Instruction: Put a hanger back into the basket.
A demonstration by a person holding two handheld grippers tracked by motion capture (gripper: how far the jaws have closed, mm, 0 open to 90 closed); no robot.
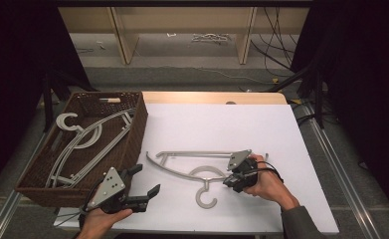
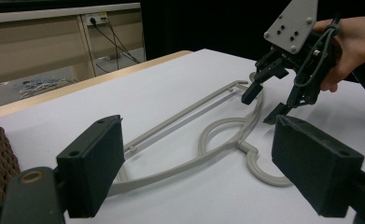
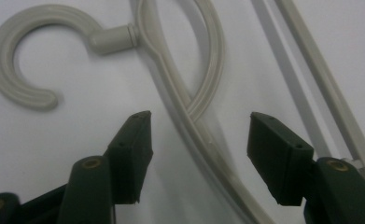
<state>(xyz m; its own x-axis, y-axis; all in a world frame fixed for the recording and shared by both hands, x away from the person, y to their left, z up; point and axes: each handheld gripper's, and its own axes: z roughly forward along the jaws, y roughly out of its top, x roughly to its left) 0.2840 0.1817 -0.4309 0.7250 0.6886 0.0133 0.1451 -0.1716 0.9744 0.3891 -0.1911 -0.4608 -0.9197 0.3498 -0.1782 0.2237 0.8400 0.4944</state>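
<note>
A pale grey plastic hanger [image 1: 182, 172] lies flat on the white tabletop [image 1: 222, 124], its hook [image 1: 205, 199] pointing toward the person. My right gripper [image 1: 230, 180] is lowered over the hanger's right shoulder. In the right gripper view its jaws [image 3: 200, 119] straddle the hanger's curved arm [image 3: 189, 112], with a gap on both sides, so it is open. My left gripper [image 1: 147, 179] hovers open near the table's front left with nothing between its pads [image 2: 96, 163]. In the left gripper view the hanger [image 2: 208, 140] lies ahead with the right gripper [image 2: 260, 108] over its far end.
A brown woven basket [image 1: 137, 129] stands at the table's left edge and holds more grey hangers [image 1: 87, 139]. Wooden shelf legs and cables lie on the floor beyond the table. Dark curtains flank both sides.
</note>
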